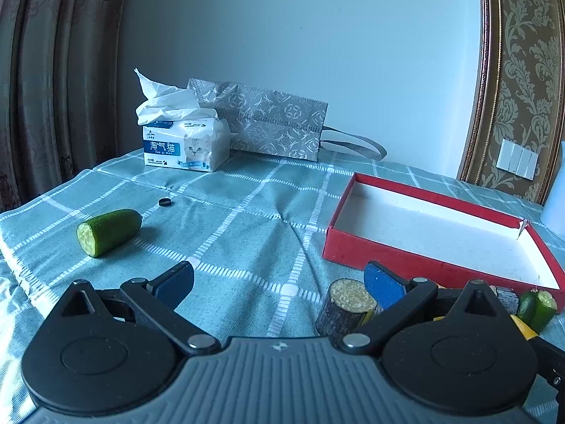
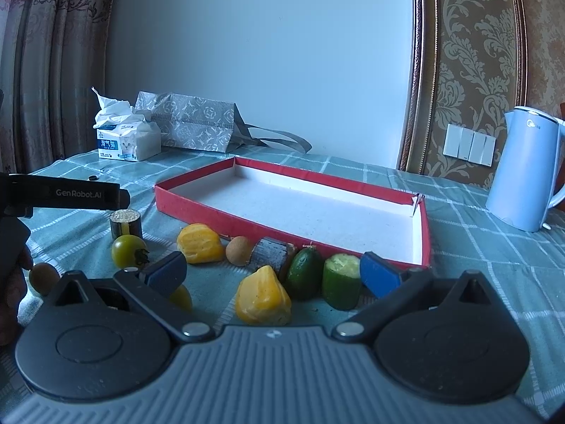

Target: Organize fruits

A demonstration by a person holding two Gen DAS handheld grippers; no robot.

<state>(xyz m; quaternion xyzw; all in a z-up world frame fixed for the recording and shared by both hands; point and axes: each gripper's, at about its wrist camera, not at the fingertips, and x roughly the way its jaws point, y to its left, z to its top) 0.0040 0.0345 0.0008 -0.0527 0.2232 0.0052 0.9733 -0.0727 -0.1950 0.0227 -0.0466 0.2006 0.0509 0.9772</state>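
A shallow red box (image 2: 317, 180) (image 1: 406, 258) with a white inside lies on the checked cloth, nothing in it. Fruit pieces sit in front of it: two yellow lumps (image 2: 199, 243) (image 2: 263, 296), a green tomato (image 2: 128, 251), a small brown round fruit (image 2: 239, 251), a whole small cucumber (image 2: 303, 279), a cut cucumber stub (image 2: 340, 281) (image 1: 538, 305), and dark-skinned cane pieces (image 2: 125, 224) (image 1: 344, 305) (image 2: 272, 252). A cucumber half (image 1: 107, 231) lies apart on the left. My right gripper (image 2: 272, 274) is open over the pile. My left gripper (image 1: 279, 284) is open, empty, above bare cloth.
A tissue pack (image 1: 183, 148) and a grey patterned bag (image 1: 268, 123) stand at the back of the table. A pale blue kettle (image 2: 526, 169) stands at the right. A small black ring (image 1: 164, 202) lies on the cloth. Curtains hang at the left.
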